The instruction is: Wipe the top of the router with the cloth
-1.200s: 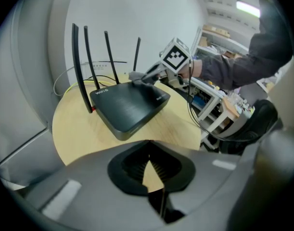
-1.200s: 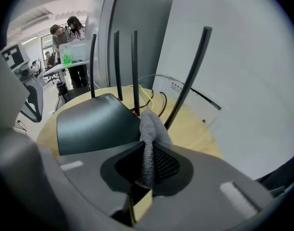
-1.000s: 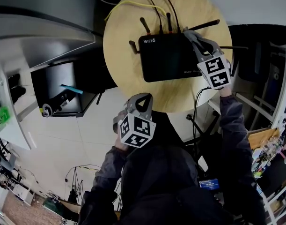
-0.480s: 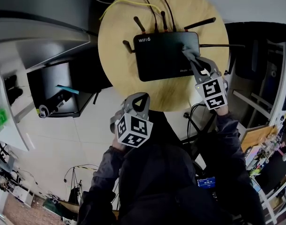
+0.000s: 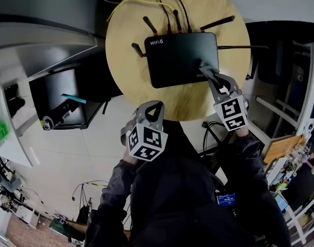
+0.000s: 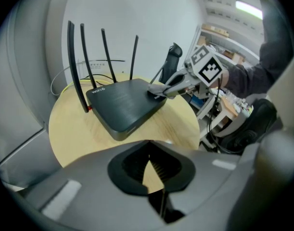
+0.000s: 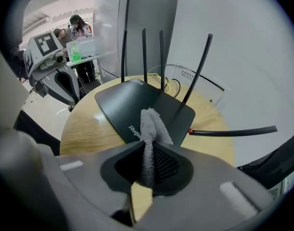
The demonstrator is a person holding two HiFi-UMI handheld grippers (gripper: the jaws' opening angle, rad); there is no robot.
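I see the right gripper [image 5: 210,74] fingers pinching the cloth [image 7: 148,129] — its length runs along them, tip on the router [image 5: 180,60]. Left gripper [image 5: 154,106] fingers closed, empty.

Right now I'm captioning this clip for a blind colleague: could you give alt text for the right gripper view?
The right gripper is shut on a grey cloth, whose tip rests on the near edge of a black router. The router sits on a round wooden table, most antennas upright.
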